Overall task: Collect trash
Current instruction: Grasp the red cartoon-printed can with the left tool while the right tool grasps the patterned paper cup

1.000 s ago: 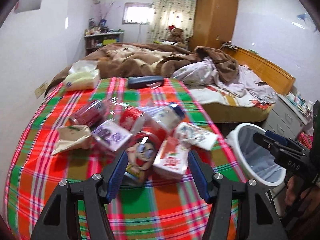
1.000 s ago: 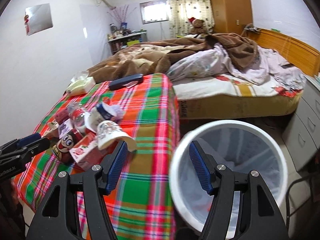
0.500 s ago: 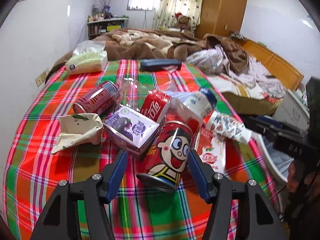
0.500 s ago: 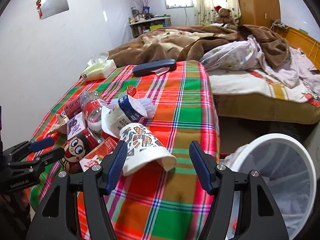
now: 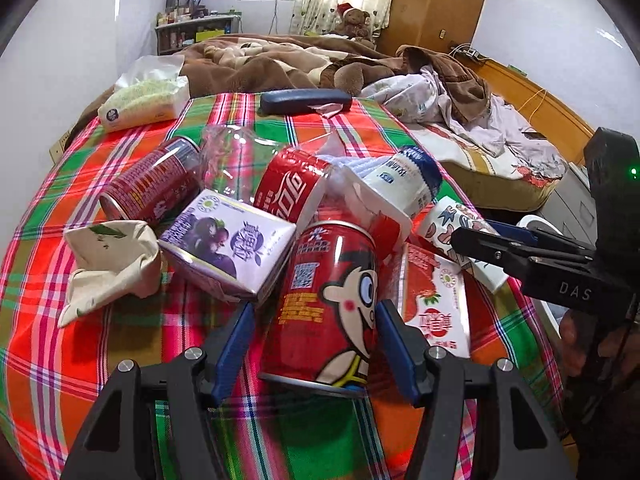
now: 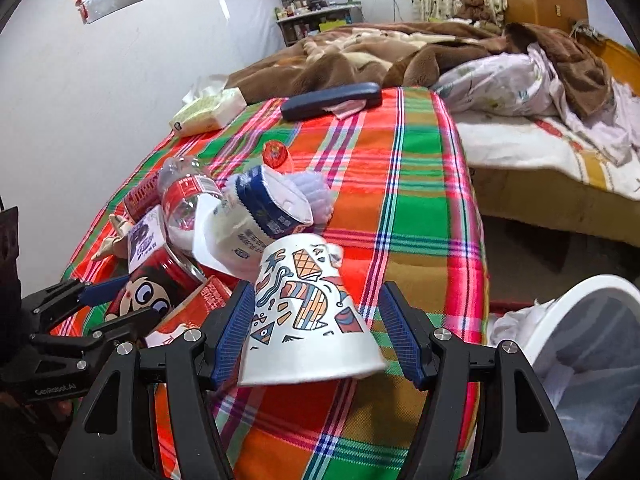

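you are at the reaching step, with both claws lowered over a pile of rubbish on a table covered in a bright plaid cloth [image 5: 72, 380]. your left claw [image 5: 315, 344] has its jaws apart, one on each side of a red can with a cartoon face [image 5: 328, 304] that lies on its side at the near edge of the pile; the pads look close to the can but not yet pressing on it. your right claw [image 6: 316, 332] also has its jaws apart, straddling a patterned paper cup [image 6: 308, 312] that lies tipped over on the cloth, with a visible gap on its right side. behind them lie another red can, a soda can, a purple carton, a crumpled paper bag, a clear bottle and a white tub. the white bin [image 6: 592, 360] stands on the floor just past the right edge of the table. next, judging from this, you need to close each claw gently, since the cup will likely crush, then lift and carry to the bin.
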